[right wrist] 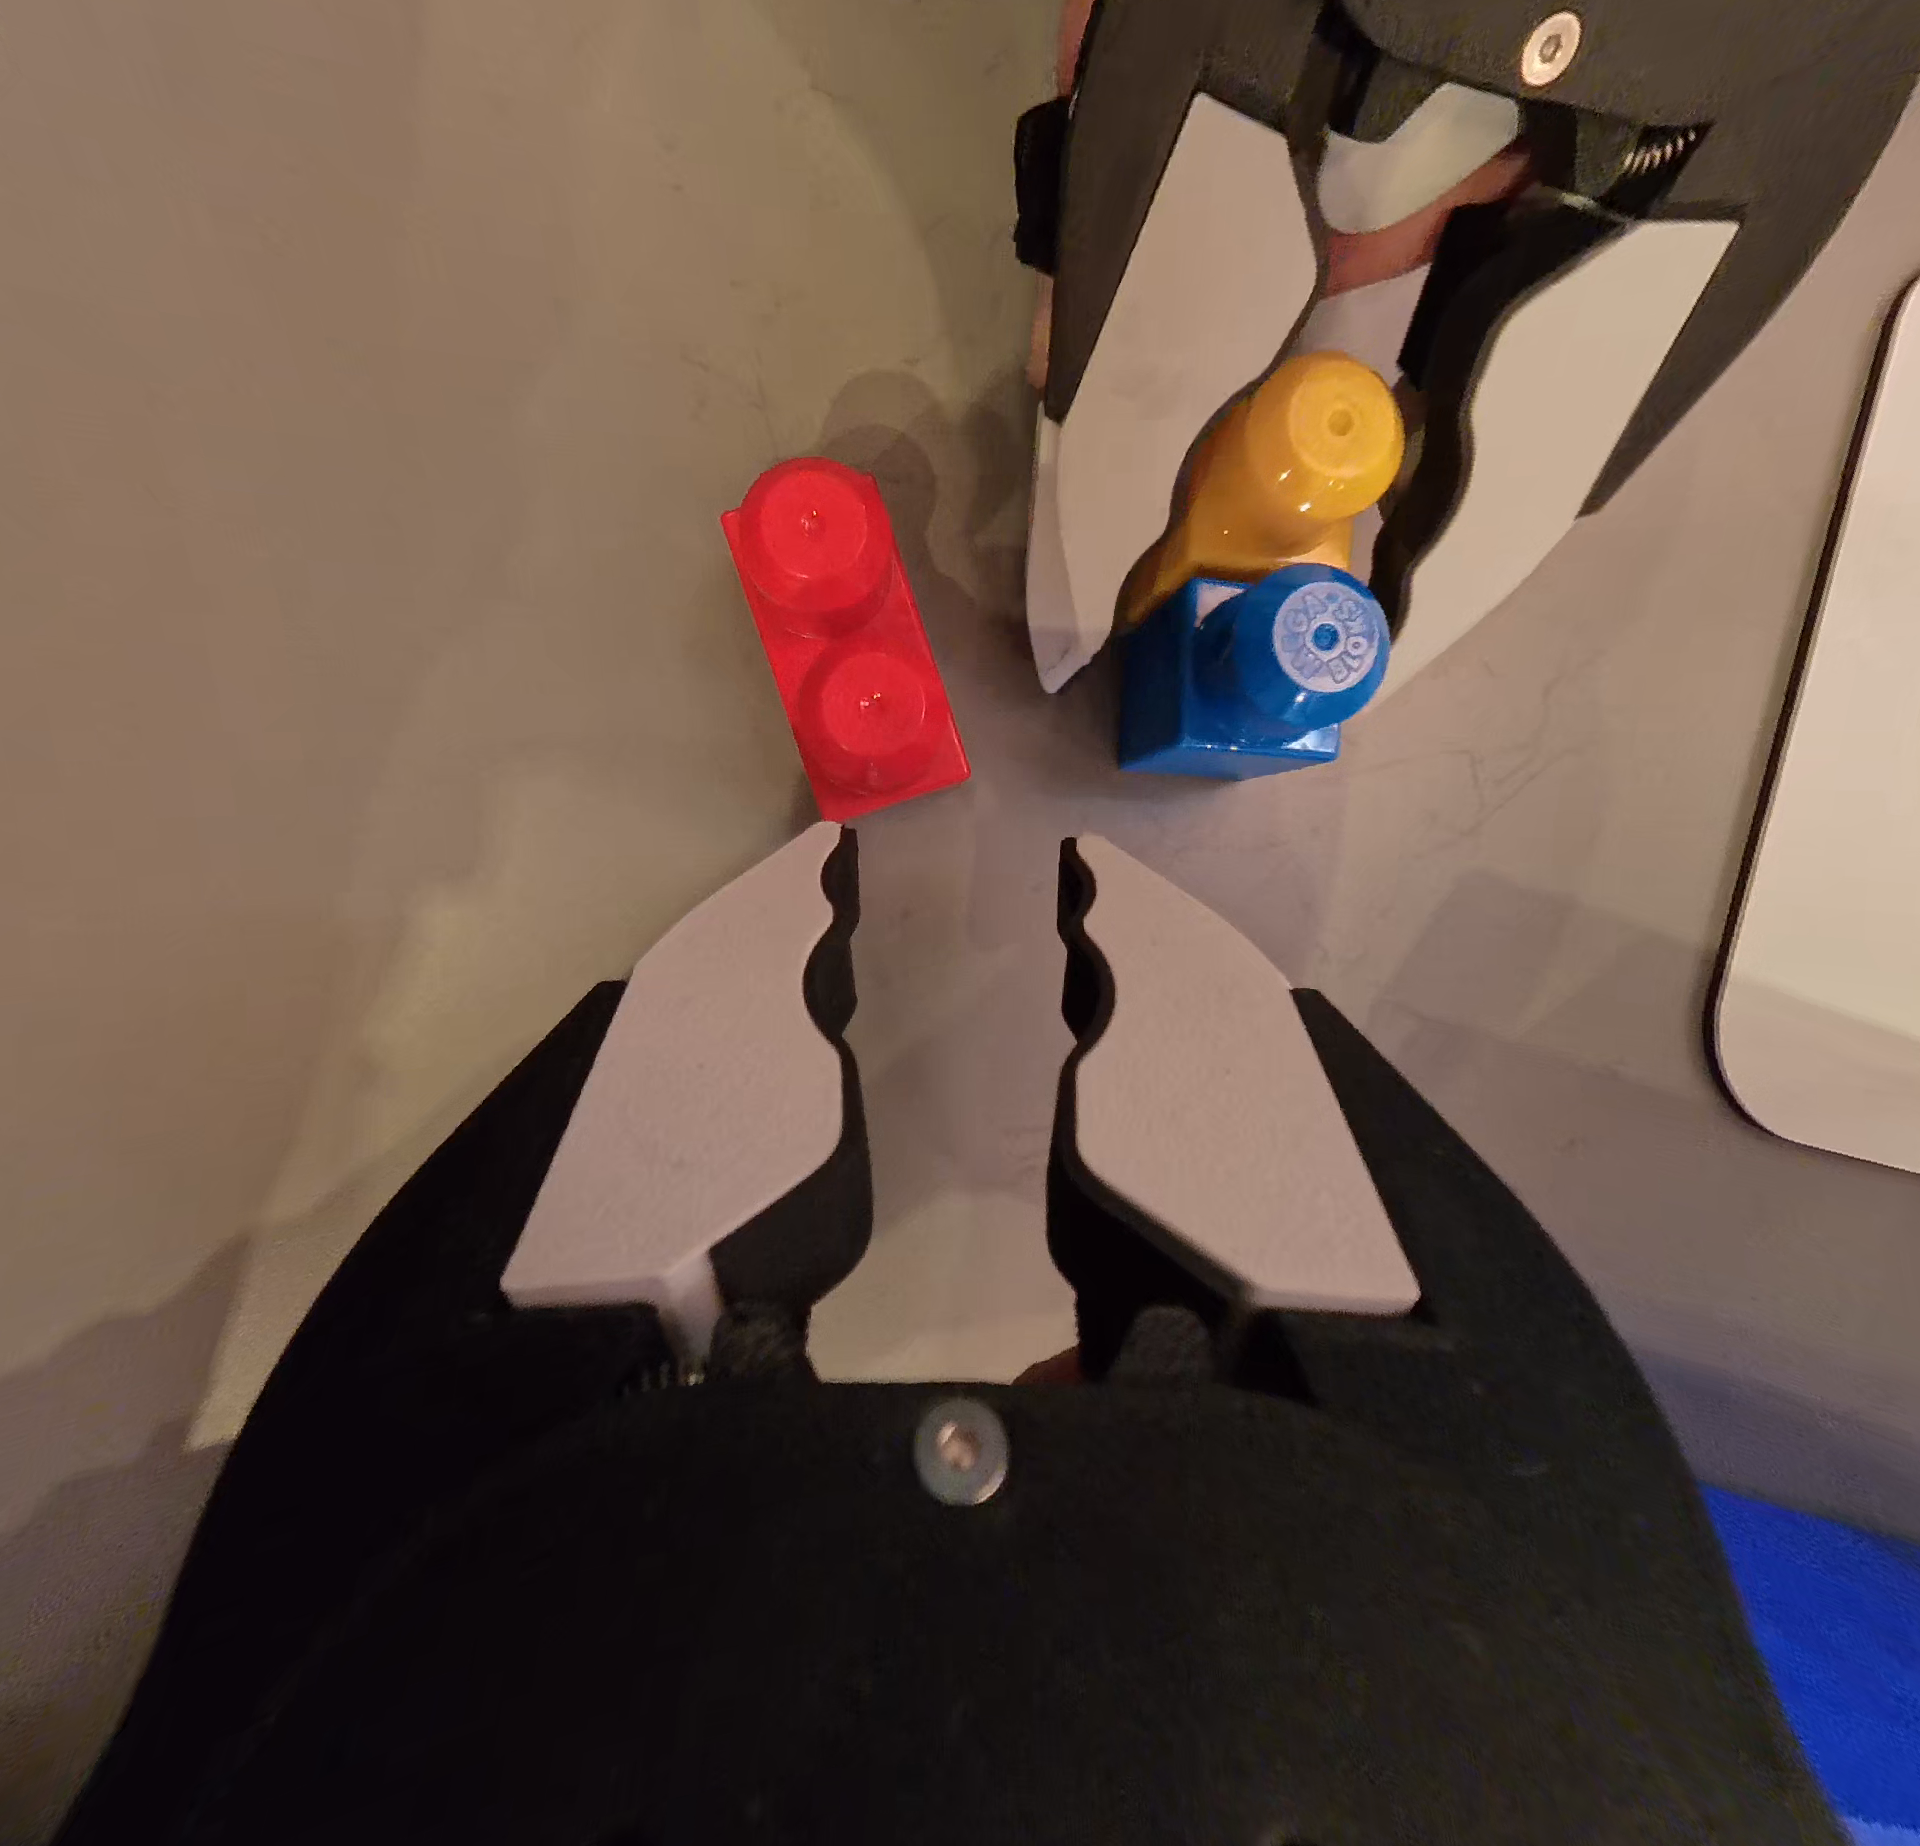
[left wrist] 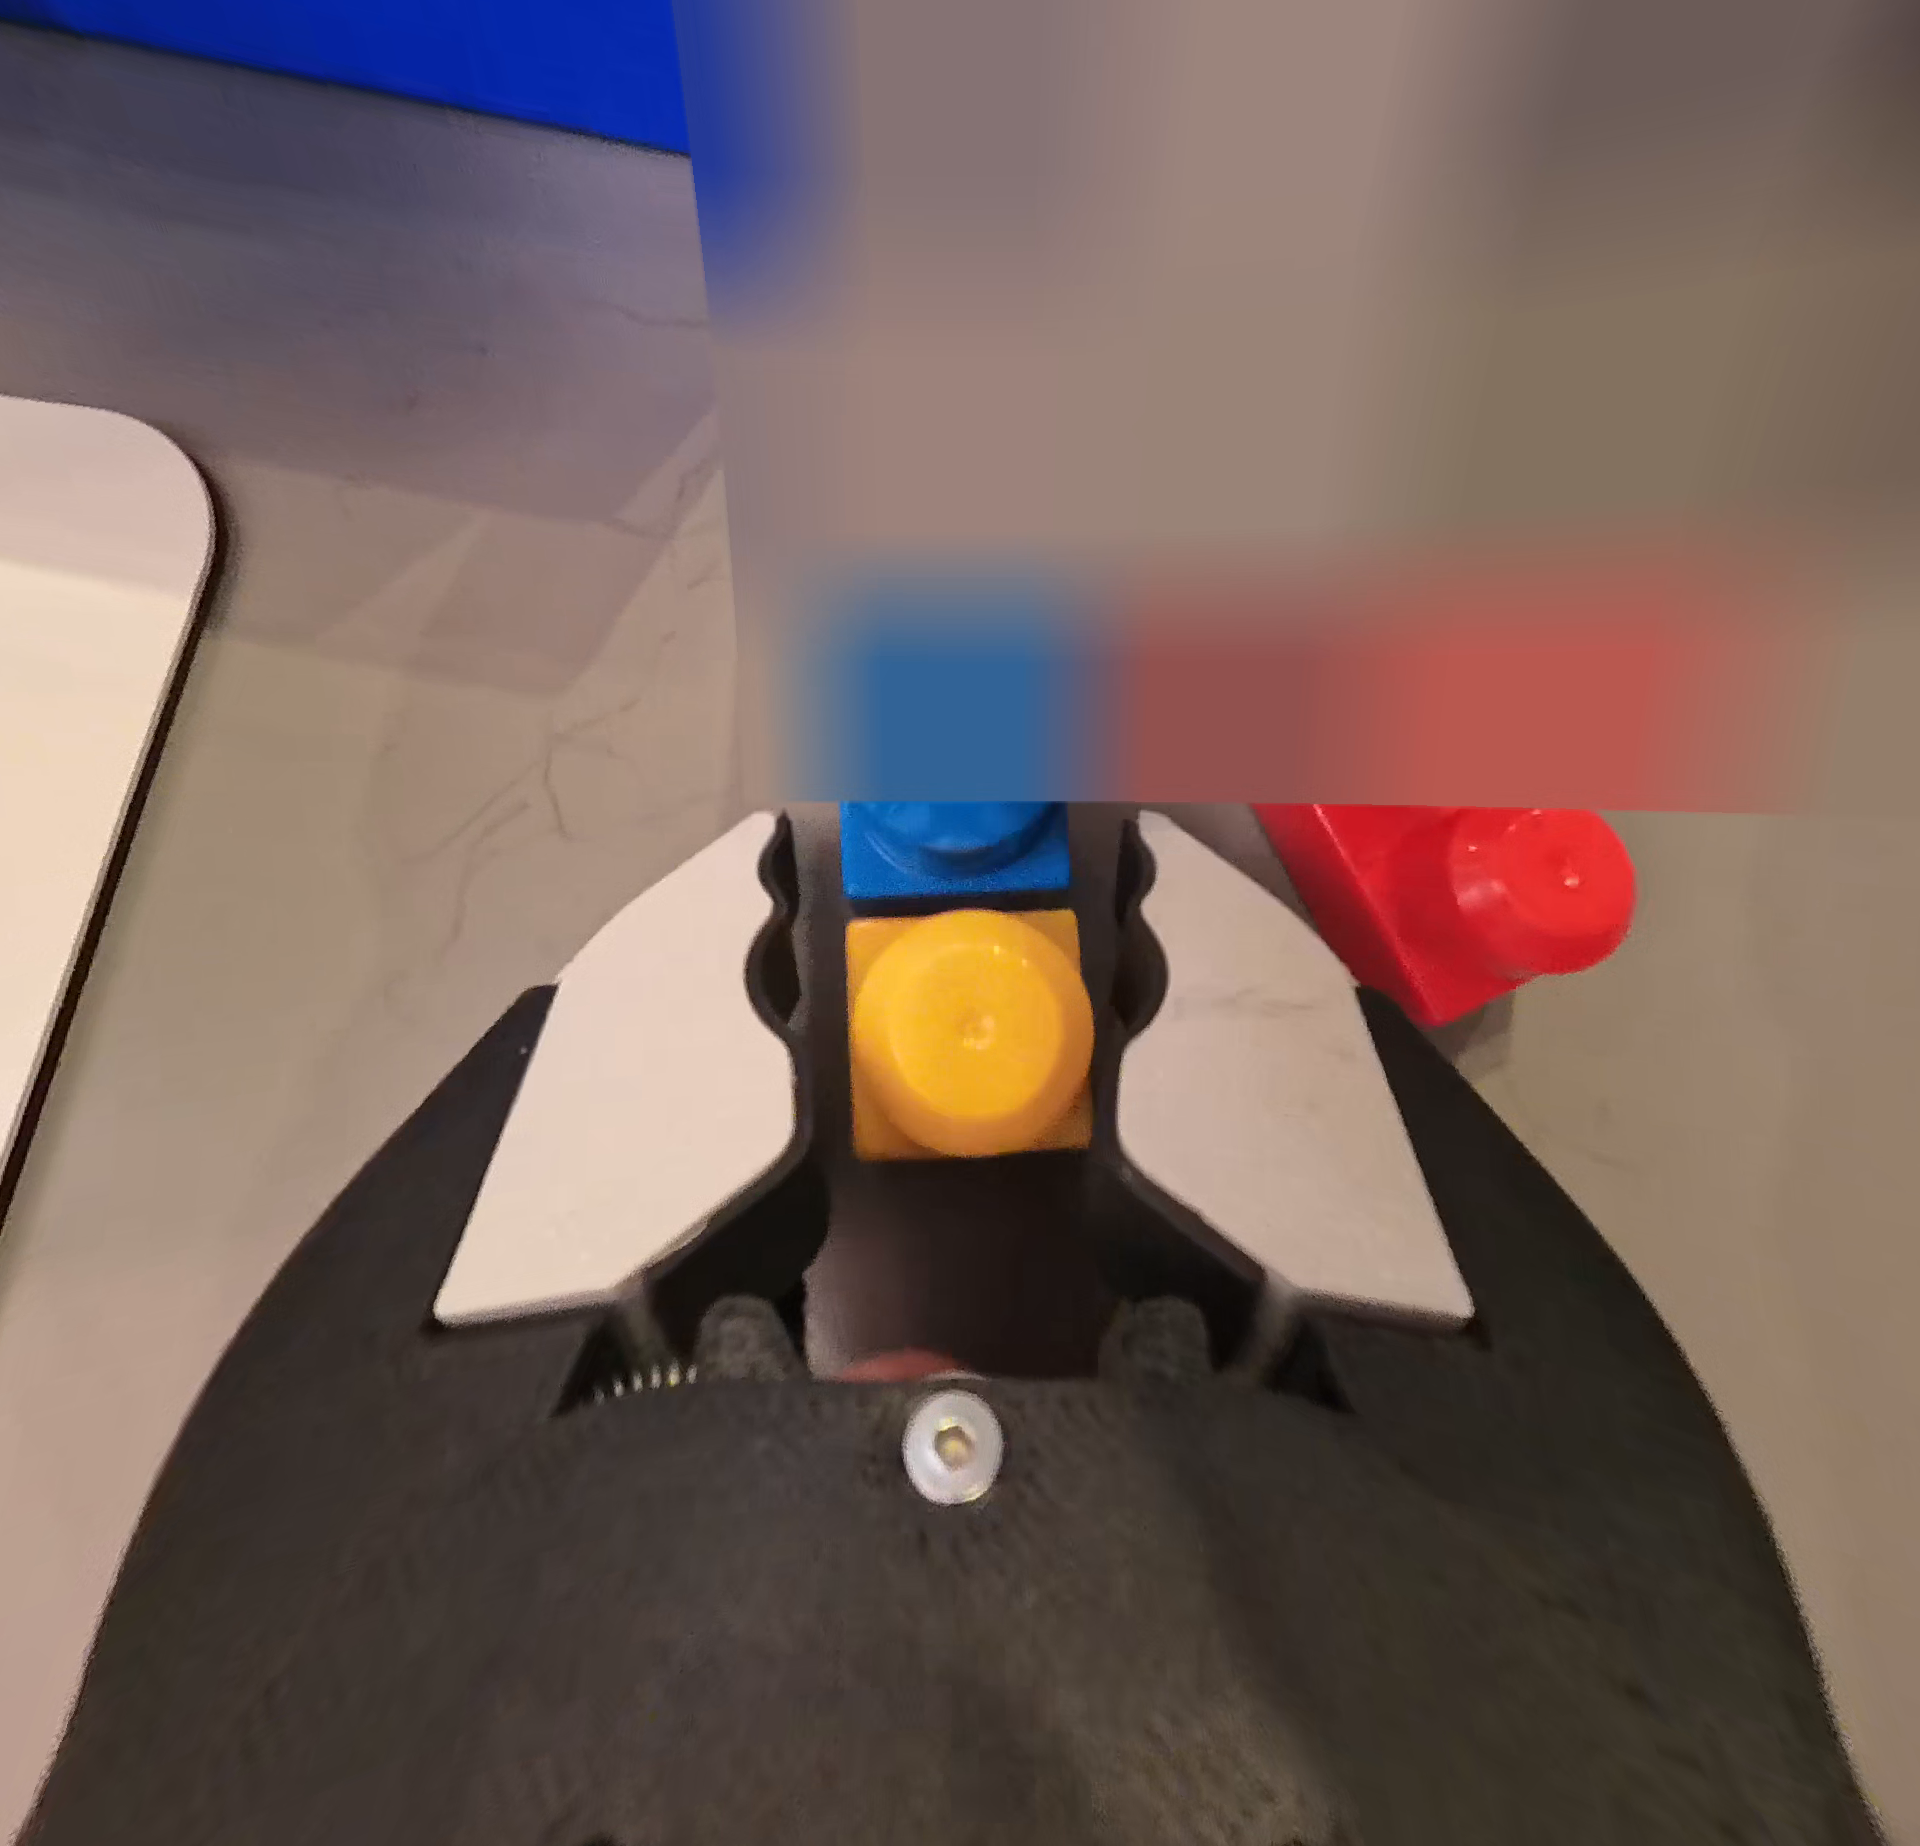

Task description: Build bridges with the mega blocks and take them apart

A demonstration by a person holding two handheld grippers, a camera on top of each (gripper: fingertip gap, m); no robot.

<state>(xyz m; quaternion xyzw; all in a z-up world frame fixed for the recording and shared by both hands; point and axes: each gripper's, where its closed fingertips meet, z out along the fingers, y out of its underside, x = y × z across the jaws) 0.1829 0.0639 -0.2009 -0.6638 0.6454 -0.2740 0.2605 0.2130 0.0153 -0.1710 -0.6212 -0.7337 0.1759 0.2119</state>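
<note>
Left hand-held gripper (right wrist: 1247, 591) straddles yellow block (left wrist: 966, 1038) with jaws apart — narrow gaps either side, pads not pressing. Right hand-held gripper (right wrist: 956, 851) apart, bare. Glossy plastic blocks, round studs up. Blue block (right wrist: 1236, 684) touches yellow one. Red two-stud block (right wrist: 847, 643) — long axis slightly diagonal — on grey marbled bench (right wrist: 416, 342).

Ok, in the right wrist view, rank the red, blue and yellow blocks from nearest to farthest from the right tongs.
1. Red block, just beyond the left fingertip.
2. Blue block, ahead to the right.
3. Yellow block, behind the blue one, between the left tongs' fingers.
</note>
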